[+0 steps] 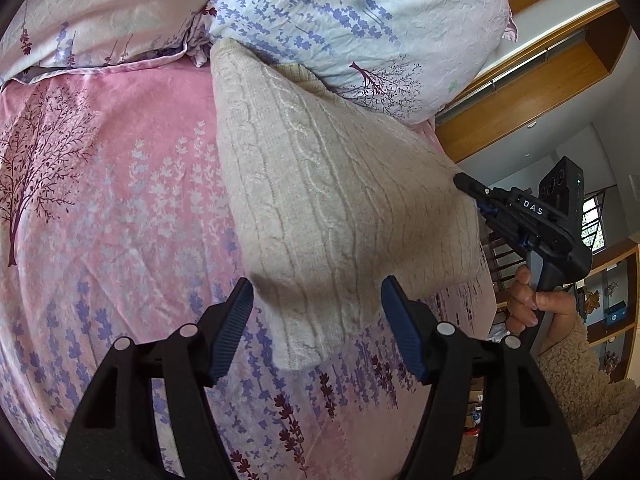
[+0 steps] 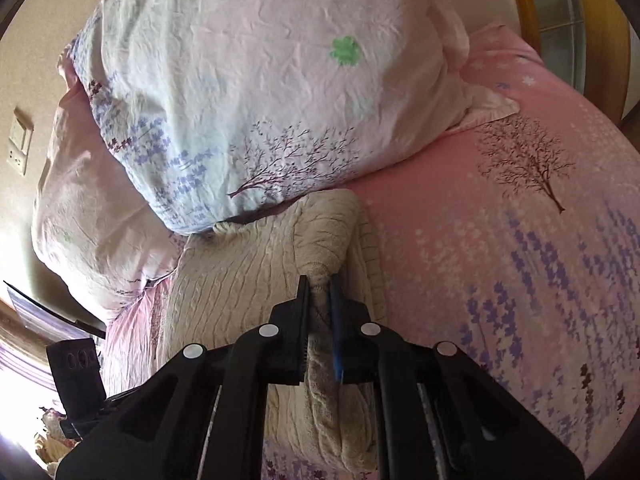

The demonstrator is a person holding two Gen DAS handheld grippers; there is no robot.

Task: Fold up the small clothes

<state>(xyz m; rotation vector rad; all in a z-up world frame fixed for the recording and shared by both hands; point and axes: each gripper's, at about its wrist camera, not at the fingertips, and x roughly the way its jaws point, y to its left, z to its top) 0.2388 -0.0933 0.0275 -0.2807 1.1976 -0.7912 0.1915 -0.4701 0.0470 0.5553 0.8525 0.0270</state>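
Observation:
A beige cable-knit garment (image 1: 320, 184) lies on the pink floral bedsheet (image 1: 120, 208), its far end against a pillow. My left gripper (image 1: 318, 300) is open, its blue pads on either side of the garment's near corner, not touching it. My right gripper (image 1: 460, 179) pinches the garment's right edge and lifts it. In the right wrist view the right gripper (image 2: 320, 292) is shut on a bunched fold of the beige garment (image 2: 248, 264), which drapes down to the sheet.
Two floral pillows (image 1: 352, 20) (image 1: 100, 12) lie at the head of the bed. A wooden headboard and wardrobe (image 1: 532, 92) stand beyond the right edge. A wall switch (image 2: 18, 146) shows at the left of the right wrist view.

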